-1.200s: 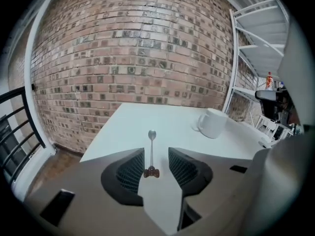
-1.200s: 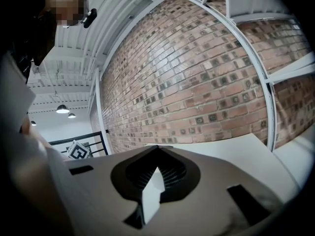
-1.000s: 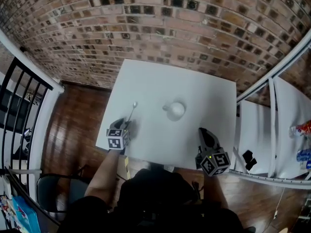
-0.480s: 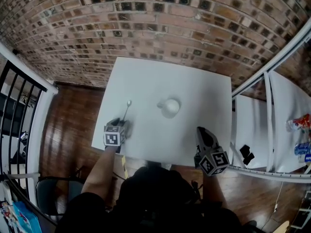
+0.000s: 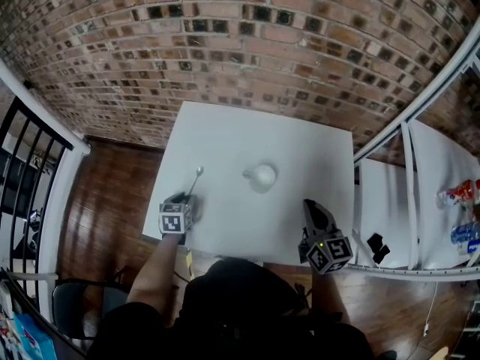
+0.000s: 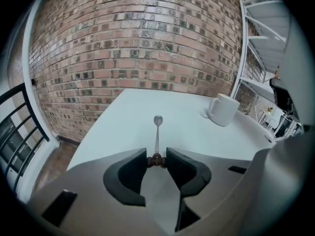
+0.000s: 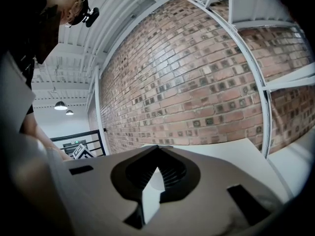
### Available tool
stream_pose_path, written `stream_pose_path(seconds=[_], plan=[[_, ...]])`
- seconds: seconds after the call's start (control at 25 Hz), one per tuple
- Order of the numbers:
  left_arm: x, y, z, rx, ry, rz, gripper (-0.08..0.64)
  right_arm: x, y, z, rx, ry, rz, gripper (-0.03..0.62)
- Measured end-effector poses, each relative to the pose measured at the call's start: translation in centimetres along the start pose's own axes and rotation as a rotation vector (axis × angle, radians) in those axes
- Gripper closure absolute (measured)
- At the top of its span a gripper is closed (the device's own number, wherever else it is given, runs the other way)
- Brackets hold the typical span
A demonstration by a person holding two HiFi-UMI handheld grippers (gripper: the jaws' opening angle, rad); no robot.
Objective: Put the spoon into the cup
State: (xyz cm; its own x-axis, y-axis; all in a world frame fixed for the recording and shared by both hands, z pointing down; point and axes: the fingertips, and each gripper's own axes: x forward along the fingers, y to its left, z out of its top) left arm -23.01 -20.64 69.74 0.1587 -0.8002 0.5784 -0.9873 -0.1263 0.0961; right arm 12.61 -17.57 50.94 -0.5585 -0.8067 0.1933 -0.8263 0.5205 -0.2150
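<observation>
While slim metal spoon with dark knobbed handle end lay flat on white square table, left gripper was closing on it. Handle knob sat between pad tips, touching both; bowl pointed away toward red brick wall. White ceramic cup stood upright well apart, to spoon's right, handle facing spoon. Right gripper hung at table's near right edge, jaws pressed together, nothing between them.

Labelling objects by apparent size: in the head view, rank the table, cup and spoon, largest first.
1. table, by far
2. cup
3. spoon, a thin sliver, though about as long as the cup is wide
</observation>
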Motion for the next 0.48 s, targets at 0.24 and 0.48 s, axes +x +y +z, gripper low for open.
stream_pose_path(seconds=[0.24, 0.48], plan=[[-2.2, 0.8, 2.9, 0.022, -0.096, 0.010, 0.433, 0.7, 1.2, 0.8, -0.008, -0.017, 0.032, 0.588], [-4.8, 1.1, 6.6, 0.034, -0.207, 0.023, 0.433, 1.4, 1.9, 1.6, -0.021, -0.047, 0.075, 0.588]])
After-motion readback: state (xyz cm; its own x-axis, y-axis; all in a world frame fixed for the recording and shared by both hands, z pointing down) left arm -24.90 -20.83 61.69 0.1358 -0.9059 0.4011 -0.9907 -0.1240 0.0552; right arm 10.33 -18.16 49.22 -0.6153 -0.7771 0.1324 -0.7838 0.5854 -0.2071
